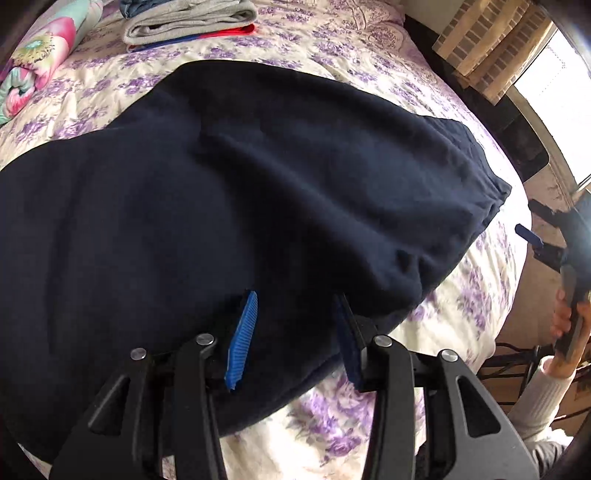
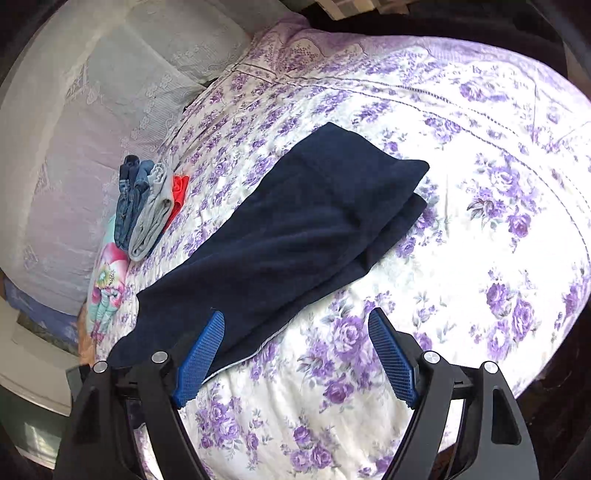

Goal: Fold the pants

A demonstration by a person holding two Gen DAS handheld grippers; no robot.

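Dark navy pants [image 1: 221, 192] lie on a bed, folded lengthwise into a long strip; they also show in the right wrist view [image 2: 295, 236]. My left gripper [image 1: 295, 306] is open just above the near edge of the pants, with nothing between its blue pads [image 1: 242, 339]. My right gripper [image 2: 295, 325] is open and empty above the bedspread, its left pad [image 2: 201, 354] over the near end of the pants. The right gripper also shows at the right edge of the left wrist view [image 1: 532, 236], held in a hand.
The bed has a white bedspread with purple flowers [image 2: 461, 258]. A stack of folded clothes [image 1: 188, 22], also in the right wrist view [image 2: 147, 203], lies at the far side next to a flowered pillow [image 1: 40, 55]. A lace-covered headboard [image 2: 74, 147] is behind.
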